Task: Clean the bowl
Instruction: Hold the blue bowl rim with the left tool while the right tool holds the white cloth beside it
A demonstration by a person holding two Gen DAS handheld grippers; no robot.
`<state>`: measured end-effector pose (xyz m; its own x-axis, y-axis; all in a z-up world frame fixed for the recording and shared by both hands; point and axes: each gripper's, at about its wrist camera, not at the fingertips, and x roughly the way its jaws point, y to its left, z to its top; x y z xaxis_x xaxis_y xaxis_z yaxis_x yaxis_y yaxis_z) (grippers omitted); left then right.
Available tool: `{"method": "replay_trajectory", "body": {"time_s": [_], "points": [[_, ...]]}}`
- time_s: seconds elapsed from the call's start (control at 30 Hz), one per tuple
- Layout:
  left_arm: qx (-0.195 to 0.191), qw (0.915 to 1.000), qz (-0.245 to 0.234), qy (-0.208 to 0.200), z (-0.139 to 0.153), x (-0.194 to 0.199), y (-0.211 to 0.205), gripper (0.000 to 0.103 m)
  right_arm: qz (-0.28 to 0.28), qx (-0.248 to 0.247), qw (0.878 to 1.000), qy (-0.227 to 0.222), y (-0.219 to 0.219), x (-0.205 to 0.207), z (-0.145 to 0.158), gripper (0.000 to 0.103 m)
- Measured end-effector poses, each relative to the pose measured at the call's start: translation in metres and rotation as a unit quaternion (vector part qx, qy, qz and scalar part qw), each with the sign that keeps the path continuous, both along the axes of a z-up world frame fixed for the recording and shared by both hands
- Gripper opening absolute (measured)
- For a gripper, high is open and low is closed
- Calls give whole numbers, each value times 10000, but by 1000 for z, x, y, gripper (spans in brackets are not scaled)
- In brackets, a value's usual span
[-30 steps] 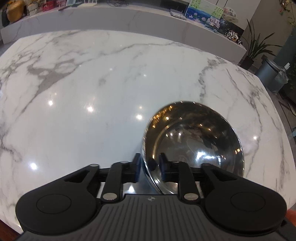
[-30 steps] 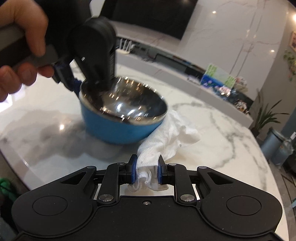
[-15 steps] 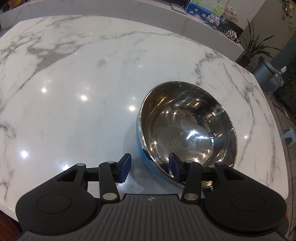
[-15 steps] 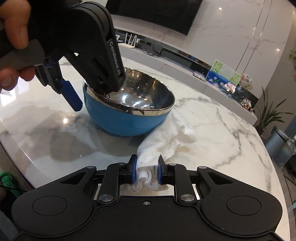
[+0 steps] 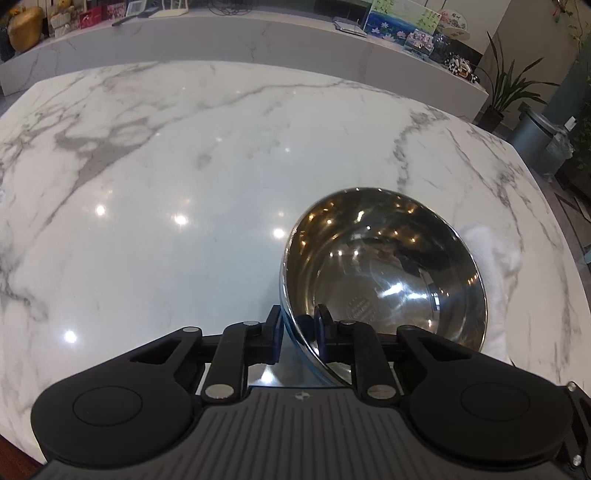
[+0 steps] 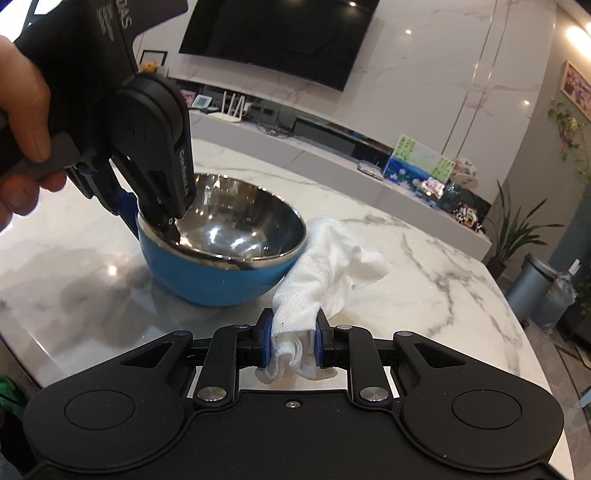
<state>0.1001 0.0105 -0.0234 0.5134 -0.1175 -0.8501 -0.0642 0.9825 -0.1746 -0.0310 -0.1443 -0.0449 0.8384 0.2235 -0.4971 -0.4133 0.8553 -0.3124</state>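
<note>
A steel bowl [image 5: 388, 280] with a blue outside [image 6: 221, 273] stands on the white marble table [image 5: 184, 166]. My left gripper [image 5: 298, 328] straddles the bowl's near rim, one finger outside and one inside, and its jaws are closing on the rim. In the right wrist view this left gripper [image 6: 155, 218] comes down on the bowl's left edge, with a person's hand [image 6: 22, 140] holding it. My right gripper [image 6: 291, 339] is shut on a crumpled white cloth [image 6: 325, 266], just right of the bowl and low over the table. The cloth [image 5: 491, 258] peeks out behind the bowl's right side.
The table's rounded edge [image 6: 535, 369] runs close on the right, with a grey bin [image 6: 532, 288] and a potted plant [image 6: 513, 229] beyond it. A long marble ledge [image 5: 258, 33] with pictures and small items stands behind the table.
Half a second ago the left jaws stood apart over the bowl's rim; now they have closed on it. The right gripper keeps its hold on the cloth in about the same place.
</note>
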Motion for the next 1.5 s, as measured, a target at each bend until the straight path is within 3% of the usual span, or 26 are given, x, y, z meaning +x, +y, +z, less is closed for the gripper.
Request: {"method": "replay_trajectory", "body": {"time_s": [0.23,0.43,0.63,0.87,0.93,1.13,1.37,1.5], "points": [[68,9999,-45,-70,0,0,-2,15,64,51,10000,42,1,2,2,19],[-34,10000,6,-48,0,-2,1,16,172,-36,9992,347,4,4,-5,19],[-99,9997,219,67,-3,-7,7,35,241,-115,9978,609,7,5,-13,19],[-449,9983,302,226,-5,-17,10,39,266,-141,9972,682,4,5,-10,19],[-444,9984,269,228,-5,-17,9,39,263,-142,9973,677,4,7,-12,19],[-270,9995,66,118,-1,-16,3,25,219,-175,9980,563,-3,8,-17,19],[-12,10000,-55,-43,0,-4,2,14,-34,-47,10000,38,-13,7,-6,19],[38,9999,-47,-95,2,4,3,13,-36,16,9999,-156,-15,9,-2,19]]}}
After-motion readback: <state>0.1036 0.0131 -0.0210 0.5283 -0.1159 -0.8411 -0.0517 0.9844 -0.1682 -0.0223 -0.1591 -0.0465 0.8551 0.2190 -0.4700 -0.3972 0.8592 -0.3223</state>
